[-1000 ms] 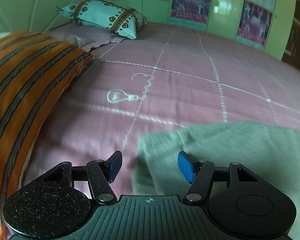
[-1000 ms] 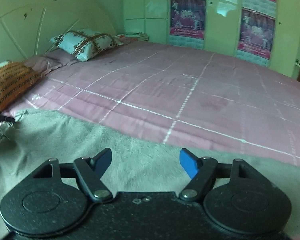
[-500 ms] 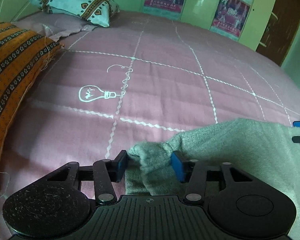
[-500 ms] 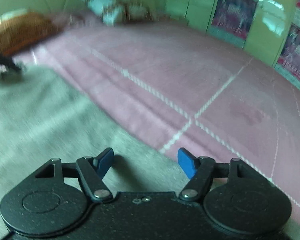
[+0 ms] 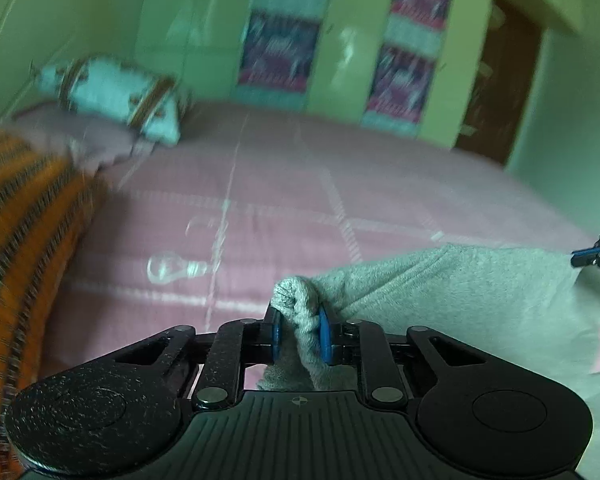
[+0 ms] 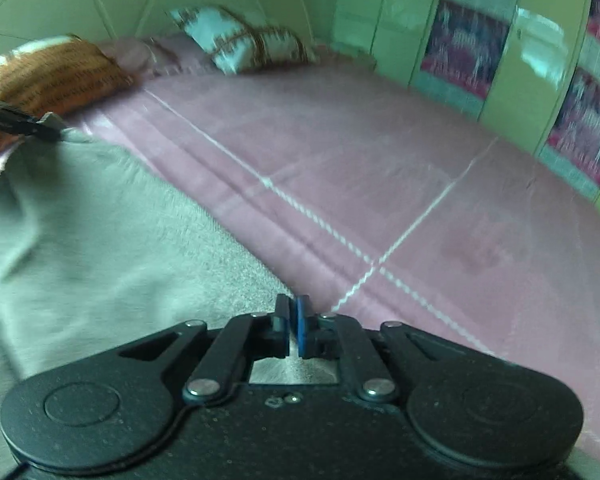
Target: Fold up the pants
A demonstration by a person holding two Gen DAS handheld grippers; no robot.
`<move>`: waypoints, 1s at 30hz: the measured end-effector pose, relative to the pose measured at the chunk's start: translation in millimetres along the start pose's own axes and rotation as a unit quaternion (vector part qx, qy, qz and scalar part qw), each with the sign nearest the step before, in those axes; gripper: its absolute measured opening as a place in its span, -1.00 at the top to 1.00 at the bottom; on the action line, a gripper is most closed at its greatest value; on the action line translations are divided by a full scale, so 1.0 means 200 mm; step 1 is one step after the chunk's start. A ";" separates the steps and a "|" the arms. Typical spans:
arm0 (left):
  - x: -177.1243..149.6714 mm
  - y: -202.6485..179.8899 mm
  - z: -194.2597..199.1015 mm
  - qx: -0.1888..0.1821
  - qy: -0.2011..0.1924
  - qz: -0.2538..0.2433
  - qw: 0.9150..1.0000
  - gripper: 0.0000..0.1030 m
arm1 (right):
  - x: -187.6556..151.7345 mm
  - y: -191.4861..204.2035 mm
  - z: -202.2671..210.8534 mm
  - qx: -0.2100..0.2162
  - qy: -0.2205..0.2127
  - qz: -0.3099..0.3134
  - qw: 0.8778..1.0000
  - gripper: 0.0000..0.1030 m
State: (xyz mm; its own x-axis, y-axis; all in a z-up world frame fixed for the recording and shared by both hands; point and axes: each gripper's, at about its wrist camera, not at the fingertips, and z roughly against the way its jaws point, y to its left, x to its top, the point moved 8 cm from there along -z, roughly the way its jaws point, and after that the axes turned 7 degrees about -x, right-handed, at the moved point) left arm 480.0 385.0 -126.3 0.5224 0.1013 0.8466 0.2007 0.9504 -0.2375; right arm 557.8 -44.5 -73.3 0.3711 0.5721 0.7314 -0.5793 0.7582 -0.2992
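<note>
Grey pants (image 5: 460, 304) lie on the pink bedspread (image 5: 300, 184) and also show in the right wrist view (image 6: 100, 240). My left gripper (image 5: 300, 330) is shut on a bunched corner of the pants, lifted off the bed. My right gripper (image 6: 293, 320) is shut at the far edge of the pants; the pinched cloth itself is thin and barely shows between the pads. Each gripper shows in the other's view: the right one (image 5: 598, 254) at the right edge, the left one (image 6: 16, 122) at the left edge.
An orange striped pillow (image 5: 16, 240) lies at the left of the bed. A white patterned pillow (image 5: 112, 96) sits at the headboard. Green wardrobe doors with posters (image 5: 284, 52) stand behind the bed, and a brown door (image 5: 500, 88) at the right.
Both grippers have closed: the left on a corner of the pants, the right on their far edge. The left gripper has lifted the cloth, and both views have swung.
</note>
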 end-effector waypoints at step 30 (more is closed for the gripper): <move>-0.87 -0.43 0.86 0.069 -0.024 0.288 0.955 0.63 | -0.95 0.27 1.01 -0.016 0.008 -0.420 0.908 0.49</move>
State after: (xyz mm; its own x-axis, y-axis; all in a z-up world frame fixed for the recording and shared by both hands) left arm 228.9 337.1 -170.7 0.4745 0.6290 0.6158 -0.2219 0.7625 -0.6078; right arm 308.9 -175.0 -103.7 0.6824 -0.2067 0.7012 -0.0666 0.9376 0.3413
